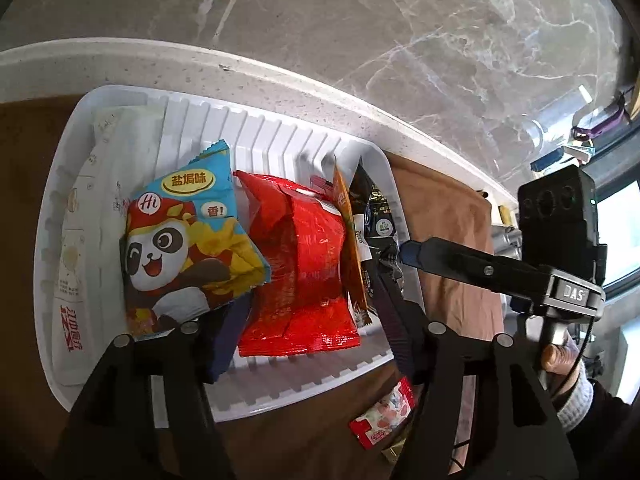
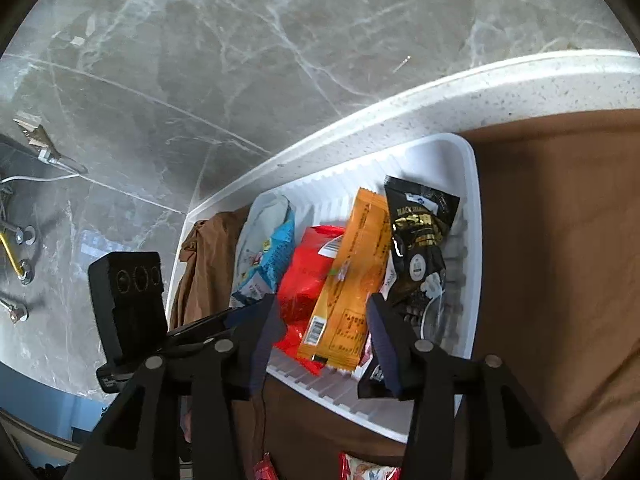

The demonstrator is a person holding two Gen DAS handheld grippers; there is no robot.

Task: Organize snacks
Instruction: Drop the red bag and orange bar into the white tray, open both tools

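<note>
1. Left wrist view: black fingers (image 1: 216, 344) of the left gripper (image 1: 308, 344) stand apart, nothing pressed between them; the near edge of the red packet (image 1: 304, 264) lies in the gap, and I cannot tell whether it touches a pad.
2. Inside the white tray (image 1: 48, 216), the panda packet (image 1: 188, 240) leans just left of the red packet, a pale packet (image 1: 80, 208) lies against the tray's left wall, and an orange packet (image 1: 352, 240) and a black packet (image 1: 376, 208) stand at its right end.
3. Reaching over the tray's right rim, the right gripper (image 1: 412, 250) shows only one finger clearly.
4. Under the tray lies a brown cloth (image 1: 444, 208) on a speckled white counter (image 1: 280, 76); marble floor (image 1: 400, 20) lies beyond. A small strawberry packet (image 1: 384, 412) lies on the cloth just outside the tray, partly hidden.
5. Right wrist view: the right gripper's (image 2: 320, 340) fingers (image 2: 384, 344) are parted around the lower end of the orange packet (image 2: 352, 272), with visible gaps either side.
6. Left gripper's (image 2: 224, 324) body blocks the tray's (image 2: 472, 200) left end.
</note>
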